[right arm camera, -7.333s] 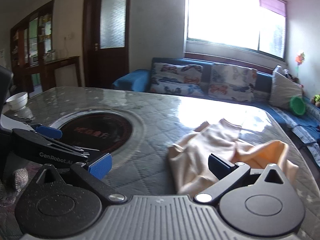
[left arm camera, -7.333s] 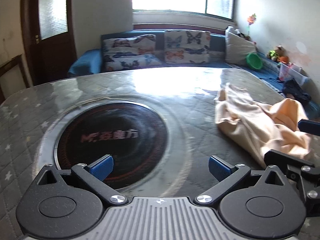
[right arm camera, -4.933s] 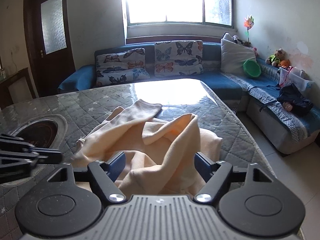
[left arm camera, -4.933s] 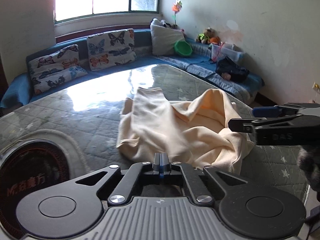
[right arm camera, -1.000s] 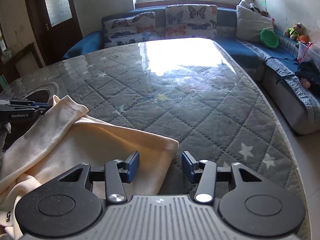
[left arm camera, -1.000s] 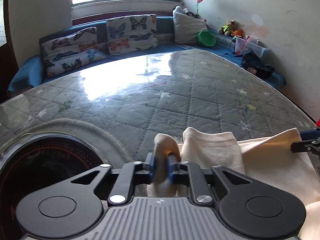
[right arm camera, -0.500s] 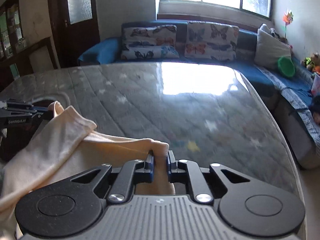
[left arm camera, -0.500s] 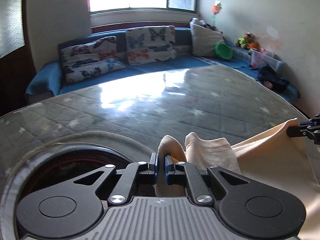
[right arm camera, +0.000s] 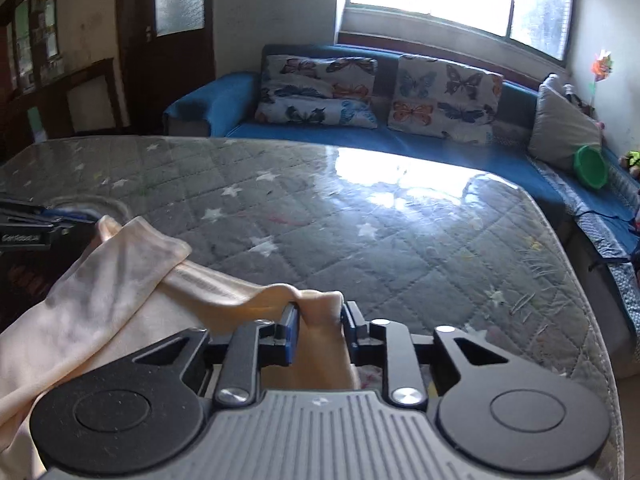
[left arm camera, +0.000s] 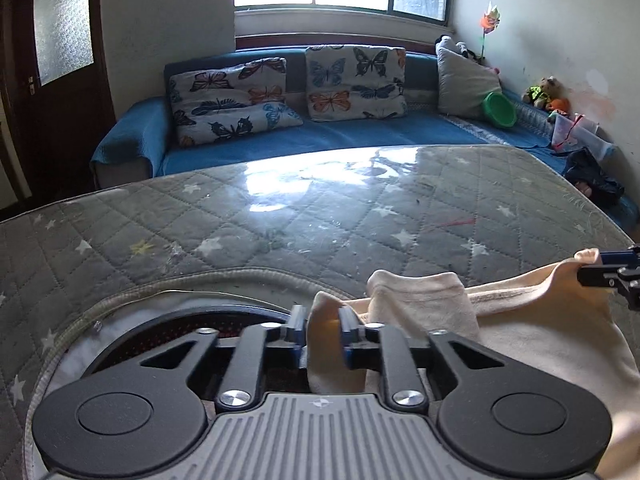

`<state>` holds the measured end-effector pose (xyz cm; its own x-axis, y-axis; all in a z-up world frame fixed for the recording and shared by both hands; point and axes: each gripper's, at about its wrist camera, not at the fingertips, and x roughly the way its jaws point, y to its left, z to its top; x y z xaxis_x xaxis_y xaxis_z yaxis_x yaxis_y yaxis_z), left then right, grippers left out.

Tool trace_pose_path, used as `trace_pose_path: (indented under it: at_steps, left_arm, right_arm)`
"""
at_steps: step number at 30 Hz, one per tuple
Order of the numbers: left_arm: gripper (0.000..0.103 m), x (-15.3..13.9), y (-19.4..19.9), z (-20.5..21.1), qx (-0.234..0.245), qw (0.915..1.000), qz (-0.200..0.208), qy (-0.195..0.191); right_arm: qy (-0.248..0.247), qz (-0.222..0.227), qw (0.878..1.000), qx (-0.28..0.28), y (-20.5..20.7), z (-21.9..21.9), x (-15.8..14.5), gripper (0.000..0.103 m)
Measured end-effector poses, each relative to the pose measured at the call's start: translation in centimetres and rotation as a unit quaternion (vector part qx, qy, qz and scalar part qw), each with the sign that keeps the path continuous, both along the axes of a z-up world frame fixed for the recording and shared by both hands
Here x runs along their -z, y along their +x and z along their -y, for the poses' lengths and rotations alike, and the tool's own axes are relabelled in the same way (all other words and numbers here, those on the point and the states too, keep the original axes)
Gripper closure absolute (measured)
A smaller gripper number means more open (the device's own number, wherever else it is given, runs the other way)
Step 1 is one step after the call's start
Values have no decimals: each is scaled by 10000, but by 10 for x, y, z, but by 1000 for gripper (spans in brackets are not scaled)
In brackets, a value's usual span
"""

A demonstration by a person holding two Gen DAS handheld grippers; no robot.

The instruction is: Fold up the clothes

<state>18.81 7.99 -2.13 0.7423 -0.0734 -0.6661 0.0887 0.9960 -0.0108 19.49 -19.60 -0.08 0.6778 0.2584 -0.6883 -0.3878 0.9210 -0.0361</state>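
Quilted grey table (left arm camera: 280, 216) under a cream garment (left arm camera: 540, 340), cloth stretched above the table's near edge, left gripper (left arm camera: 323, 334) clamped on one corner, right gripper (right arm camera: 318, 330) clamped on the other corner.

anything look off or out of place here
Nothing is spilled or damaged. The cream garment is uneven, though: one loose flap lies bunched across it between the left gripper and right gripper, each pinching an edge.
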Motion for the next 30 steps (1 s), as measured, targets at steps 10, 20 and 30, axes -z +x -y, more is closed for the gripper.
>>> trace_pose_path:
  at_steps: [10, 20, 30]
  left_arm:
    - [56, -10, -20, 43, 611, 9979, -14, -202]
    - [59, 15, -10, 87, 888, 9959, -190, 39]
    - [98, 15, -21, 71, 655, 9976, -21, 202]
  right_arm:
    - [-59, -197, 9985, -499, -52, -6, -12, 43]
    - [27, -513, 9957, -777, -106, -17, 6, 35]
    - [11, -504, 9971, -571, -119, -12, 17, 25]
